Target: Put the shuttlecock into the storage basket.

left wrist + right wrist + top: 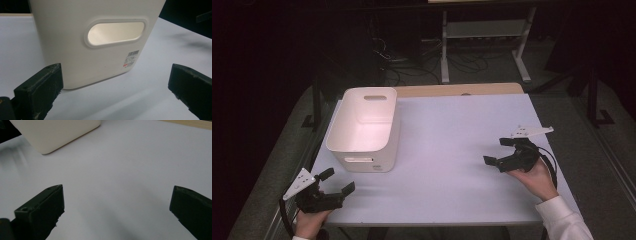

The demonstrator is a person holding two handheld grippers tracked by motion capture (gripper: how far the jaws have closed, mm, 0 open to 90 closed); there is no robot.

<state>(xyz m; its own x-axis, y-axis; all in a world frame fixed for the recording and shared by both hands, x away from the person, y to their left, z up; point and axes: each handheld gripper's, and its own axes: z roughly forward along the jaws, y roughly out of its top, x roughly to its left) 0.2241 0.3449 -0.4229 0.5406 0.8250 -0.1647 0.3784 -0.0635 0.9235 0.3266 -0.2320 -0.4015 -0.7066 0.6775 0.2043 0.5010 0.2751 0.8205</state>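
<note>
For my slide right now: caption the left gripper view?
Open left gripper faces the white bin and its handle slot.

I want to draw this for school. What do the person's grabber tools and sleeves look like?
Each gripper, the left gripper and the right gripper, is black with two chunky, blocky jaws. Each carries a pale grey three-cornered plate on top and trails a black cable. The right arm wears a white sleeve.

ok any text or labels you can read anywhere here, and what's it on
No text reads clearly.
Sticker on the white bin, below its handle slot: a barcode, small print lines and a red mark, all too small and blurred to read.
The same sticker in the high view: too small.
</note>
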